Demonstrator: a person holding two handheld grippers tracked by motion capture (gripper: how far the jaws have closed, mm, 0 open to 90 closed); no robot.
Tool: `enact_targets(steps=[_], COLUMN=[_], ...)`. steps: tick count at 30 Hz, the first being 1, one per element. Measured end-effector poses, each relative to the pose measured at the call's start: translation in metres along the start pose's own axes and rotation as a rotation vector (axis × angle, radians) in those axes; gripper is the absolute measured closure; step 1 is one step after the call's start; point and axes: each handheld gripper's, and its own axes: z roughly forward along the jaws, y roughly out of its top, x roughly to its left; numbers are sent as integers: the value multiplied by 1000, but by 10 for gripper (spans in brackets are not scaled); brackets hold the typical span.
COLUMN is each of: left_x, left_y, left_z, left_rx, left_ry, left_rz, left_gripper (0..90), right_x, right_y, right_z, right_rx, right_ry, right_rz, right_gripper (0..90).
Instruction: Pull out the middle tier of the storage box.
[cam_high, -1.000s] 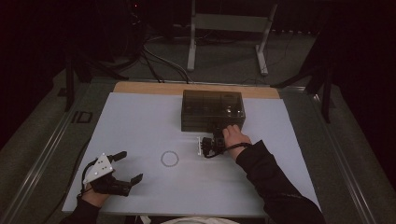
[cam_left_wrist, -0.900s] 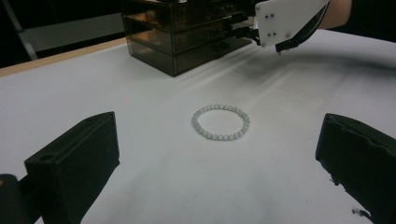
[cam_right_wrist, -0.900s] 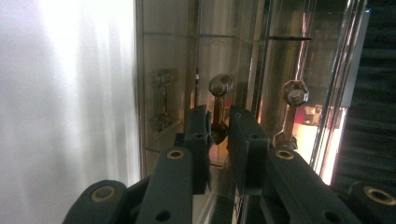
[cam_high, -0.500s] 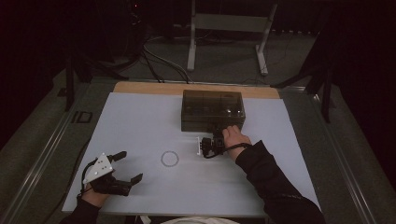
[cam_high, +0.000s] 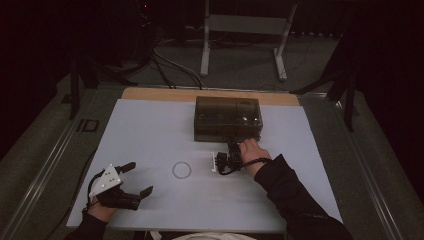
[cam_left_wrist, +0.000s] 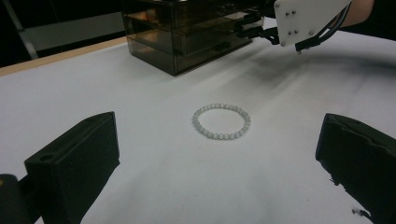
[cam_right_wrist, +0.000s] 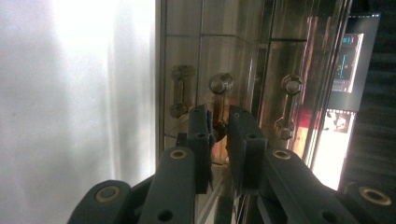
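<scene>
On the white bench a dark, see-through drawer box sits at about twelve o'clock from the middle, near the far edge. The right tongs are at the box's near face, at six o'clock from it, with the person's right hand just behind. In the right gripper view the tongs are rolled on their side and nearly closed, their two black jaws pinched on a brass drawer handle on the box front; the pads press on the handle's stem, with its round knob end showing just above them. Two more handles flank it, one at nine o'clock and one at three o'clock. A bead bracelet lies flat on the bench at about seven o'clock from the box, well apart from it and to the left of the right tongs. The left tongs rest low at about eight o'clock on the bench, near its front edge, held wide open and gripping nothing. In the left gripper view the bracelet lies as a closed ring between and beyond the two spread jaws, touching neither, and the box stands farther off at twelve o'clock, with the right tongs' white plate at about one o'clock.
</scene>
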Motion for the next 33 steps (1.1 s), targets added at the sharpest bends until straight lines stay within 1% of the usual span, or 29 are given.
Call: enact_targets(steps=[9, 10, 11, 14, 15, 17, 18, 19, 22, 23, 26, 28, 29, 30, 31, 32, 33], left_x=[0, 0, 0, 0, 0, 0, 0, 0, 0, 0, 0, 0, 0, 0, 0, 0, 0], left_y=[0, 0, 0, 0, 0, 0, 0, 0, 0, 0, 0, 0, 0, 0, 0, 0, 0], left_z=[0, 1, 1, 1, 1, 1, 1, 1, 1, 1, 1, 1, 1, 1, 1, 1, 1], left_rx=[2, 3, 3, 3, 6, 4, 4, 3, 5, 5, 3, 4, 4, 3, 3, 2, 2], left_ry=[0, -2, 0, -1, -1, -1, -1, -2, 0, 0, 0, 0, -1, 0, 0, -1, -1], left_rz=[0, -2, 1, 2, 3, 2, 2, 1, 4, 4, 1, 1, 1, 2, 2, 1, 1], left_gripper=[9, 9, 9, 9, 9, 9, 9, 9, 9, 9, 9, 9, 9, 9, 9, 9, 9], right_x=[-1, -2, -2, -1, -3, -4, -6, -8, -13, -13, -19, -23, -25, -29, -29, -32, -38], right_y=[-1, -1, -1, -2, -3, -3, -5, -6, -9, -9, -16, -20, -22, -26, -26, -30, -36], right_z=[0, 0, 0, 0, -1, -1, -2, -2, -3, -3, -7, -10, -11, -13, -13, -14, -17], right_rx=[-9, -7, -11, -13, -25, -29, -43, -59, -84, -84, -132, -139, -152, -161, -161, -172, -195], right_ry=[9, 18, 16, 14, 29, 35, 64, 84, 128, 128, 202, 231, 242, 254, 254, 275, 333], right_rz=[-1, 9, 15, 16, 27, 34, 57, 76, 88, 88, 96, 107, 110, 139, 139, 156, 192], right_gripper=[796, 794, 793, 790, 784, 782, 745, 732, 699, 699, 674, 657, 648, 630, 630, 613, 558])
